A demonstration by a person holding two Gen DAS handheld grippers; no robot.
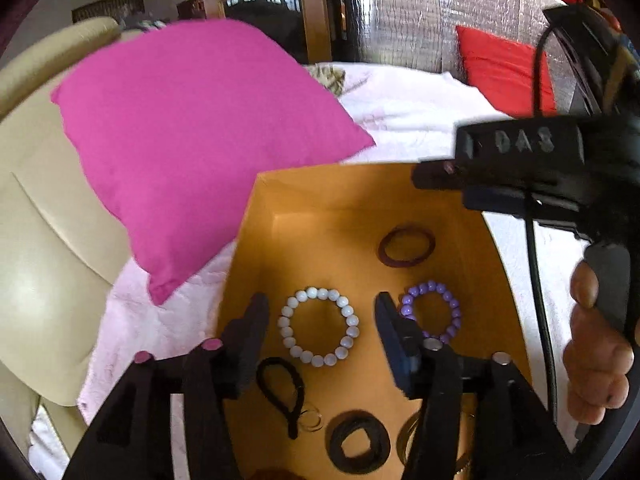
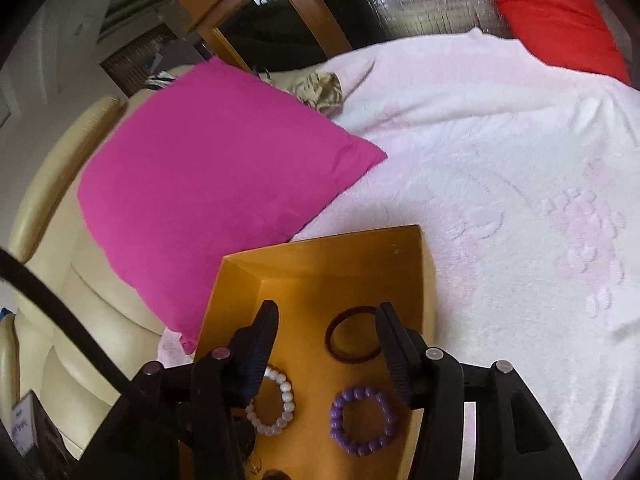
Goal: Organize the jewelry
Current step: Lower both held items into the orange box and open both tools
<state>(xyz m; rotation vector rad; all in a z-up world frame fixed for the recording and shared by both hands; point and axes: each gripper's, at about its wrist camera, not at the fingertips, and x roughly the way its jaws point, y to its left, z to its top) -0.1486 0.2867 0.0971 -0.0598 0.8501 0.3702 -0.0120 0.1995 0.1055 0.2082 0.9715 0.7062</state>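
Observation:
An orange box (image 1: 320,196) (image 2: 320,256) lies on the bed. Inside it are a white bead bracelet (image 1: 318,326) (image 2: 276,402), a purple bead bracelet (image 1: 434,312) (image 2: 362,420), a dark red bangle (image 1: 407,246) (image 2: 352,334), a black hair tie (image 1: 280,390) and a black coiled band (image 1: 358,440). My left gripper (image 1: 322,320) is open, above the white bracelet, empty. My right gripper (image 2: 326,330) is open above the box, near the bangle, empty. The right gripper's body (image 1: 552,168) shows in the left wrist view, held by a hand (image 1: 596,344).
A magenta pillow (image 1: 192,136) (image 2: 208,192) lies left of the box, over a cream leather seat (image 1: 44,232). A white-pink blanket (image 2: 500,184) covers the bed to the right. A red pillow (image 2: 556,16) (image 1: 504,68) lies at the far right.

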